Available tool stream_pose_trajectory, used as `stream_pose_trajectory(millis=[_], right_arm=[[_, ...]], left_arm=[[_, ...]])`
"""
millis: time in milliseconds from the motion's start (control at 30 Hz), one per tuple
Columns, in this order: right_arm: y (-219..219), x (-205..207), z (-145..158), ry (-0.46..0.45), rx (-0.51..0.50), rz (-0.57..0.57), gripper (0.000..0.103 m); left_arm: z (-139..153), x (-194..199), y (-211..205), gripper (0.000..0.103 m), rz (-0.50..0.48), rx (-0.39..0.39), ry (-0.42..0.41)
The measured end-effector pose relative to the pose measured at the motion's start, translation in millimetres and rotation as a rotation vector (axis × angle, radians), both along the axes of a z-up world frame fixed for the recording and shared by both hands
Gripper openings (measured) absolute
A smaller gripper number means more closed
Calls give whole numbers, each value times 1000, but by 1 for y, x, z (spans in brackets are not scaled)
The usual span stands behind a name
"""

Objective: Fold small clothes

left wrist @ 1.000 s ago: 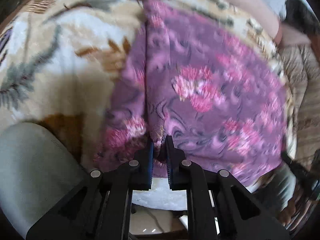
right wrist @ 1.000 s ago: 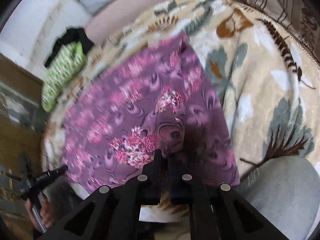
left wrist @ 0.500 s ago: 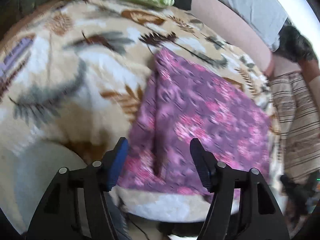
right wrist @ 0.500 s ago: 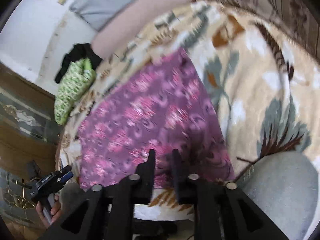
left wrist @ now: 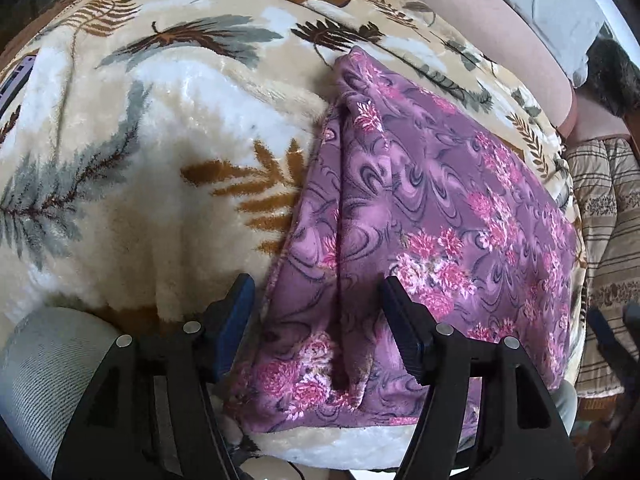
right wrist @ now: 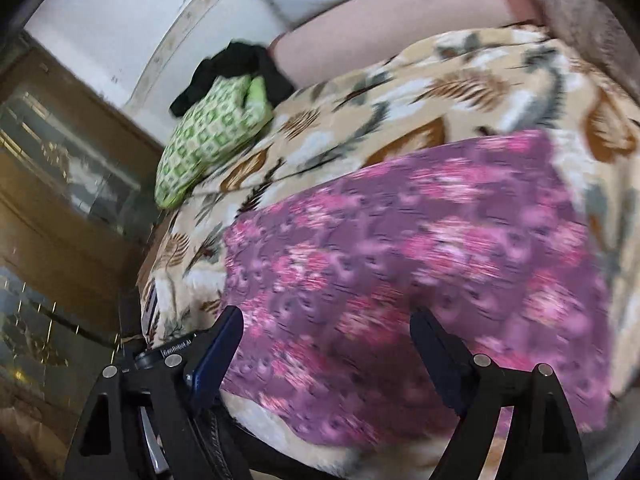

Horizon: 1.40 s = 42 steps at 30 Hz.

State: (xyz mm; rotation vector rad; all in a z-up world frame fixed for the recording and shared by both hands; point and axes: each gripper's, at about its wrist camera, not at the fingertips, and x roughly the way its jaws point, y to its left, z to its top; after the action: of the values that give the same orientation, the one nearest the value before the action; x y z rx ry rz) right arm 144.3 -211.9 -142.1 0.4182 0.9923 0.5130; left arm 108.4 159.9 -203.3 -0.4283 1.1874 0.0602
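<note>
Now both grippers spread, nothing pinched
Left gripper (left wrist: 316, 296) jaws apart over the near left edge of the purple cloth (left wrist: 420, 220); right gripper (right wrist: 326, 330) jaws just opened wide, cloth (right wrist: 420, 248) below, not held. Cloth lies folded flat on the leaf blanket (left wrist: 160, 140), green bundle (right wrist: 208, 140) at the far edge

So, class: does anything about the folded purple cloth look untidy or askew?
Yes. The purple cloth has a raised crease running down its left side, and the layer beneath sticks out past the top layer's left edge, so the edges don't line up.
</note>
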Motion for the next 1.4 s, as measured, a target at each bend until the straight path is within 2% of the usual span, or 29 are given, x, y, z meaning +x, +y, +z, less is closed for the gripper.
stream_pose_trajectory(millis=[100, 233, 333, 433, 500, 567, 600, 633, 667, 767, 833, 900, 1033, 1067, 1100, 1133, 1200, 1267, 1400], right_arm=[[26, 17, -2, 20, 10, 49, 84], [64, 37, -13, 99, 41, 133, 84], [87, 48, -22, 150, 59, 173, 85], [107, 57, -28, 191, 38, 205, 84], [120, 64, -30, 207, 31, 221, 84], [130, 71, -31, 222, 38, 245, 84], [135, 75, -31, 230, 35, 256, 84], [143, 79, -31, 238, 20, 270, 84], [150, 82, -31, 245, 1, 284, 84], [179, 92, -30, 265, -52, 362, 84], [201, 97, -31, 279, -123, 408, 84], [221, 103, -35, 305, -201, 433, 74], [263, 106, -51, 311, -403, 499, 64], [271, 104, -56, 288, -482, 513, 54], [275, 101, -59, 251, -590, 508, 27], [274, 99, -57, 234, -631, 504, 17], [260, 94, -38, 191, -574, 492, 14], [229, 89, -10, 143, -492, 455, 14], [134, 81, 44, 98, -207, 353, 14]], left_arm=[[1, -3, 4, 66, -1, -65, -19], [0, -3, 10, 66, 15, -131, -20], [2, -4, 6, 66, -19, -181, -22], [1, -4, -4, 66, -44, -137, -7], [0, -3, -5, 65, -37, -134, -5], [0, -5, -4, 51, -7, -114, -4], [0, -6, -3, 30, 5, -92, -1], [-1, -6, -3, 15, -1, -118, -1], [-1, -7, -3, 11, -11, -163, -8], [12, -15, -8, 9, -15, -125, -75], [23, -21, -15, 9, -35, -101, -131], [28, -25, -20, 9, -58, -85, -163], [35, -26, -27, 9, -92, -80, -202], [39, -27, -30, 9, -99, -68, -219], [44, -29, -34, 8, -107, -32, -235], [48, -31, -37, 8, -121, -18, -245], [62, -35, -48, 8, -151, -20, -262], [86, -41, -62, 8, -198, -16, -313], [138, -50, -112, 8, -333, -27, -409]])
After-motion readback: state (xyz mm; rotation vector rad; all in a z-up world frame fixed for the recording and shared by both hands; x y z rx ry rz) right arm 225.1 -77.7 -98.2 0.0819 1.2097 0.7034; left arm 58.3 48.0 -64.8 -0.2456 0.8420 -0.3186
